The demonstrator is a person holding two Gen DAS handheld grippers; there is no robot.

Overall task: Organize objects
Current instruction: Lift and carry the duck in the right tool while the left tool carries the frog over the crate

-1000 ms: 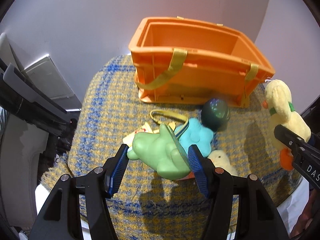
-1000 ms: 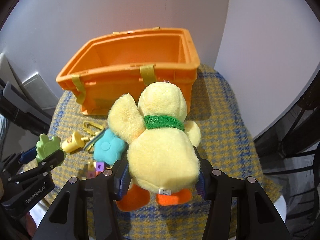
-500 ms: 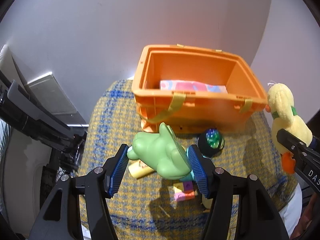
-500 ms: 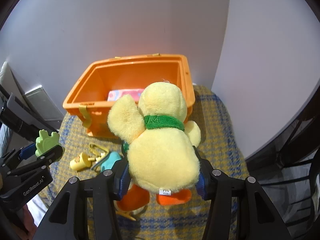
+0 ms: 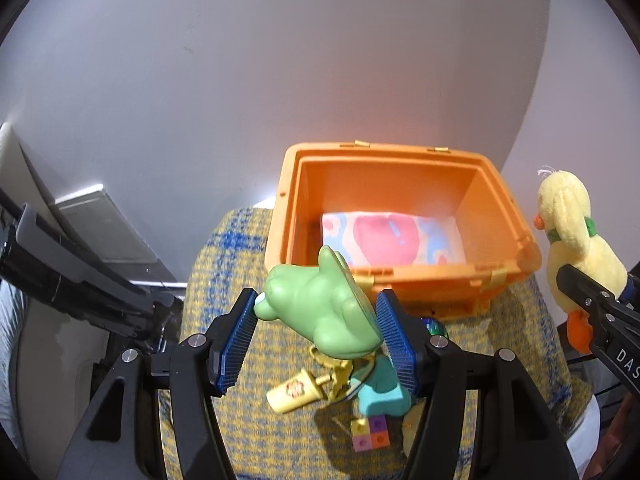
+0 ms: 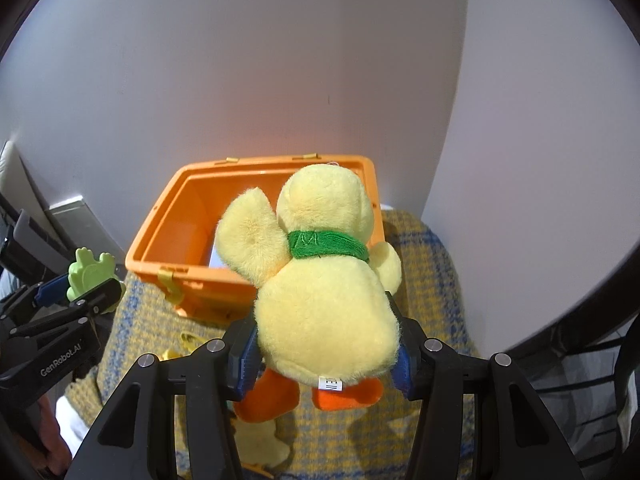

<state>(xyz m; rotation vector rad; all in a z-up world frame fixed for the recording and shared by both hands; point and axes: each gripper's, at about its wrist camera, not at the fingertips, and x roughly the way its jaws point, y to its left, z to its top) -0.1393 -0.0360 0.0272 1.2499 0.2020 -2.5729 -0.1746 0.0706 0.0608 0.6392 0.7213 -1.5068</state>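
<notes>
My left gripper is shut on a green frog toy, held in the air just in front of the orange crate. A pink and blue patterned cushion lies on the crate's floor. My right gripper is shut on a yellow plush duck with a green scarf and orange feet, lifted above the cloth near the crate's right side. The duck shows at the right edge of the left wrist view, and the frog at the left of the right wrist view.
On the yellow and blue checked cloth below lie a yellow toy cup, a teal star toy, a coloured block and a dark ball. A small yellow plush lies under the duck. White walls stand behind; dark furniture sits left.
Both grippers have risen with their toys and now look down into the crate, so its cushion shows. The loose toys on the cloth have dropped lower in both views.
</notes>
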